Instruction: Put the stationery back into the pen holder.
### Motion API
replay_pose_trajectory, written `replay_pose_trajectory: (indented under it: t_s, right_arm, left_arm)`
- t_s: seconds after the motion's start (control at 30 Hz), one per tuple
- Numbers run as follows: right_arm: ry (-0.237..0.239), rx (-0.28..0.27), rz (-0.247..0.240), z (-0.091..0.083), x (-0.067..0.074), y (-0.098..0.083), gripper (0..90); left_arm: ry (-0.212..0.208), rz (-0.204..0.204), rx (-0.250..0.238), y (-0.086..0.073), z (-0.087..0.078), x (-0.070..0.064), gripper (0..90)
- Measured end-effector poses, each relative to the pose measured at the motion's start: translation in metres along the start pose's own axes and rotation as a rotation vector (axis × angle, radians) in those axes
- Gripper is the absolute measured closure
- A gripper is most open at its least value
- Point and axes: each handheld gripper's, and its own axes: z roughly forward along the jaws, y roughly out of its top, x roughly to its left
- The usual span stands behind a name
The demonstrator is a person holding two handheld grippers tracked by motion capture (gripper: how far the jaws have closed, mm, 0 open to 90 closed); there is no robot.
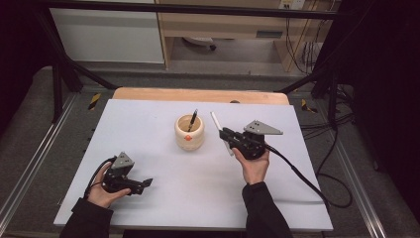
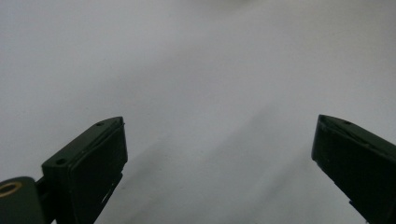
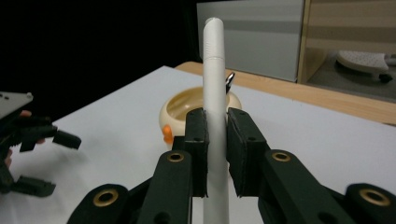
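Note:
A white pen stands upright between the jaws of my right gripper, which is shut on it. In the high view the right gripper holds the white pen just right of a cream round cup. A dark pen leans inside the cup. In the right gripper view the cup sits behind the held pen. My left gripper rests low at the table's front left, jaws wide apart with nothing between them. In its own view the left gripper faces bare white surface.
The white table top has a wooden strip along its far edge. A black cable trails from the right gripper across the table's right side. Metal frame legs and cabinets stand beyond the table.

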Motion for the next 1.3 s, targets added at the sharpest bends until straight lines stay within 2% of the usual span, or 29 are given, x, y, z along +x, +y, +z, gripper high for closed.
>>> replay_pose_trajectory:
  t_s: [0.17, 0.63, 0.87, 1.3]
  right_arm:
    - [-0.013, -0.061, 0.011, 0.015, 0.006, 0.009, 78.9]
    - [-0.016, -0.163, 0.023, 0.057, 0.014, 0.023, 79.0]
    - [-0.004, -0.188, 0.014, 0.073, 0.016, 0.025, 78.9]
    - [0.021, -0.209, 0.04, 0.109, 0.02, 0.023, 79.0]
  left_arm:
    - [0.0, -0.001, -0.001, 0.0, 0.0, 0.0, 3.5]
    - [-0.002, -0.004, -0.006, 0.0, 0.0, 0.001, 3.5]
    - [-0.005, -0.006, -0.007, 0.0, 0.0, 0.001, 3.5]
    - [-0.012, -0.007, -0.005, -0.001, 0.001, 0.001, 3.7]
